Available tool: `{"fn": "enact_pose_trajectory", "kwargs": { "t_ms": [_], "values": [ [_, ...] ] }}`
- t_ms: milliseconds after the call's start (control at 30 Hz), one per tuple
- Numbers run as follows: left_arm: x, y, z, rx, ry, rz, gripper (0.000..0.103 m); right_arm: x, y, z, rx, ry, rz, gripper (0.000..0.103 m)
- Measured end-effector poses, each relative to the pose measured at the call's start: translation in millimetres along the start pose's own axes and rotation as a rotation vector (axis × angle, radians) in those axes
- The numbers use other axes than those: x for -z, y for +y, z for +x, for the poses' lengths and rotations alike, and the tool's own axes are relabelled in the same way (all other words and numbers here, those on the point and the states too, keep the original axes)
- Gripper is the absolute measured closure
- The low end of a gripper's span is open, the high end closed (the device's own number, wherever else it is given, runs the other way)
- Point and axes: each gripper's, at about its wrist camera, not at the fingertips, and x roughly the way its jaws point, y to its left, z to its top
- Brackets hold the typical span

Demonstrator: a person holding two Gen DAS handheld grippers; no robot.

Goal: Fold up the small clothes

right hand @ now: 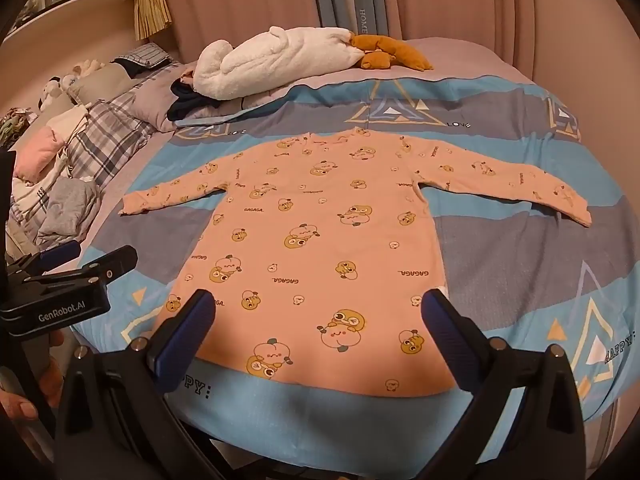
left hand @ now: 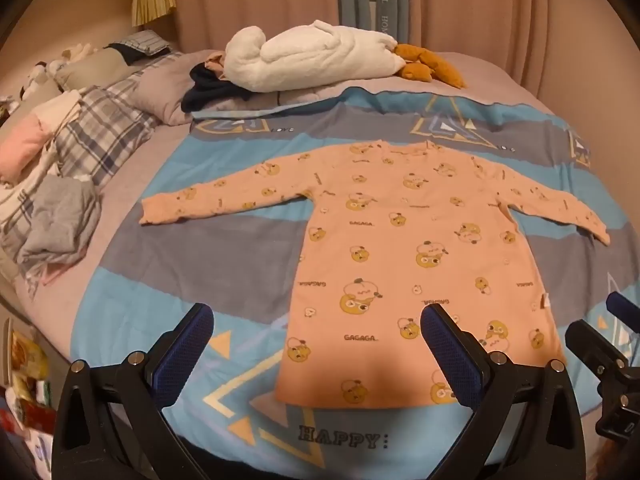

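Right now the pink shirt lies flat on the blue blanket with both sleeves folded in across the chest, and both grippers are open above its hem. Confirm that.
Not quite: the sleeves are not folded in. Both wrist views show the pink shirt flat on the blue blanket with both sleeves spread straight out to the sides. The rest holds: the left gripper and right gripper are open above its hem.

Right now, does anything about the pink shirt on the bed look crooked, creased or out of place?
Nothing stands out. The pink long-sleeved cartoon-print shirt lies flat on the blue and grey patterned bedcover, both sleeves spread, the hem roughly straight.
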Motion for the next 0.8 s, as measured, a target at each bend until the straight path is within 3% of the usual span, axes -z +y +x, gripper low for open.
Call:
{"fn": "enact_pose_trajectory", "kwargs": {
  "t_ms": [800],
  "values": [
    [-0.1, -6.1, -2.6, 0.025, -0.007, -0.01, 0.001, 2.5, 0.9, -0.7, -0.001, -0.001, -0.003, 0.0]
  ]
}}
